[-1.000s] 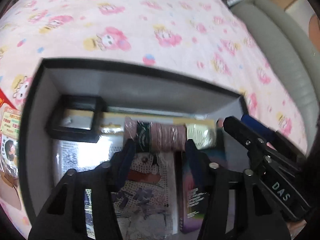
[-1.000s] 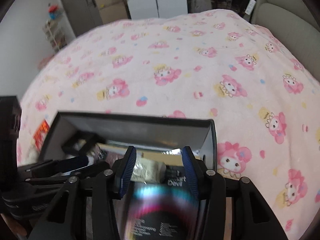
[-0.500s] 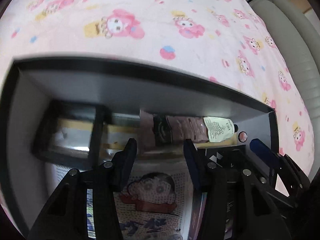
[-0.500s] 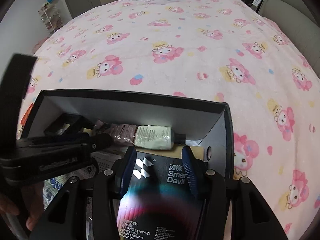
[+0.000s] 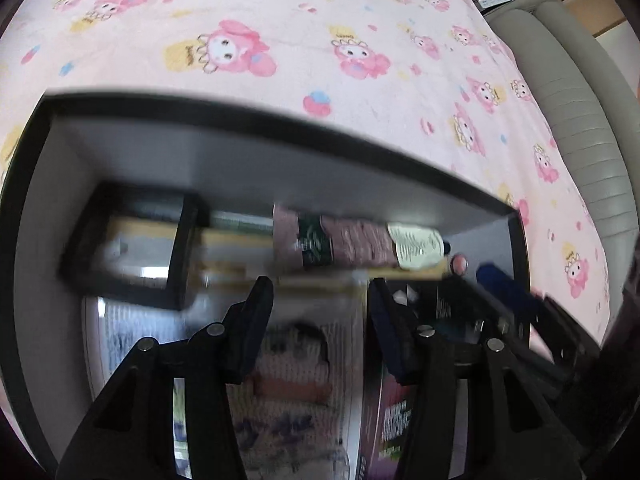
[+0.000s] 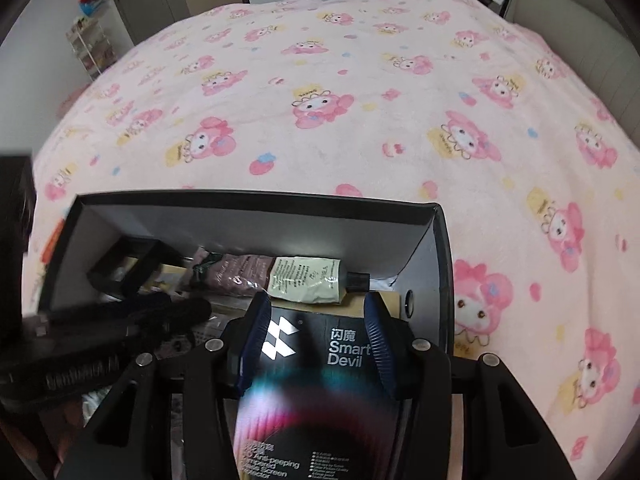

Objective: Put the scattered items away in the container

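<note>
Tidying well along, by the look of it. Black container set on a pink cartoon blanket, already loaded: small black box at the far left, tube lying along the far wall, cartoon packet flat on the bottom.

Right gripper lowered inside the container near its right wall, half closed and seemingly clamped on a dark screen-protector box, pads pressed to both long edges. Box low among the other items but apparently not yet let go.

Left gripper alongside, also half closed, poised over the cartoon packet; too blurred to tell whether gripping it or merely hovering above it.

Left to do, judging from this: release of the screen-protector box, then withdrawal of both grippers. Blanket beyond the container bare of loose items as far as visible. One red-orange scrap glimpsed just outside the left wall, too smeared to name, possibly one more thing to collect.
</note>
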The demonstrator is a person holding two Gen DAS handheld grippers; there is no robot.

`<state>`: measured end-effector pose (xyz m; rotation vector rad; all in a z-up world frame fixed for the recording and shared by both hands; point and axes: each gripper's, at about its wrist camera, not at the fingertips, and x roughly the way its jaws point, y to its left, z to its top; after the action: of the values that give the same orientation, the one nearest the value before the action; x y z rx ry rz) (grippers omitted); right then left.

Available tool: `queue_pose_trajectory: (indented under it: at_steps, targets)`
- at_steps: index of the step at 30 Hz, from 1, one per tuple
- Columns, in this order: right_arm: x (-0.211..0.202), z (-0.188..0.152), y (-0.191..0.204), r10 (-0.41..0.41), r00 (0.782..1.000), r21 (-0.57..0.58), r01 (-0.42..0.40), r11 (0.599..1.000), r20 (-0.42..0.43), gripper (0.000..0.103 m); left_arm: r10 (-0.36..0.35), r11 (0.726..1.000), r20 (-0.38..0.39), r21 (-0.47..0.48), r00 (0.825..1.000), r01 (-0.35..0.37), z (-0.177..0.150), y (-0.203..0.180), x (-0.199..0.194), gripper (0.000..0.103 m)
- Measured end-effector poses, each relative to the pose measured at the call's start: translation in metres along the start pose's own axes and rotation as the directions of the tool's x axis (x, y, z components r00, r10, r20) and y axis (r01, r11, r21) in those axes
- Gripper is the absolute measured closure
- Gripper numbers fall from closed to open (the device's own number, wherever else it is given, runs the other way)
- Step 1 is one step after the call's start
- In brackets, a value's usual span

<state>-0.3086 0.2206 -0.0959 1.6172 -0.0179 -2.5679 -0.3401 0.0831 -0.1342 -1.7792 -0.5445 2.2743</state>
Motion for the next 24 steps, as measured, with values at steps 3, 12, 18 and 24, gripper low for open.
queue_pose_trajectory:
  at_steps: [3,12,18,24]
  targets:
    - [0.001,-0.002,0.002,-0.019,1.000,-0.024,0.019,1.000,0.002,0.058,0.005,1.000,0.001,-0.003,1.000,-0.005,0.013,-0.003,0.005,0.051]
    - [-0.013,0.002,-0.021,0.023,1.000,0.095,-0.024,0.995,0.019,0.058,-0.015,0.999,0.073,0.042,0.997,0.012,0.001,-0.011,-0.012,0.048]
    - [-0.032,0.002,-0.021,0.032,0.998,0.127,-0.038,0.991,0.045,0.043,0.069,0.988,0.165,0.122,0.984,-0.090,-0.010,-0.026,-0.049,0.038]
    - [-0.055,-0.016,-0.020,0.043,0.997,0.122,-0.051,0.991,0.067,0.038,0.048,0.984,0.211,0.155,0.976,-0.082,-0.029,-0.029,-0.080,0.026]
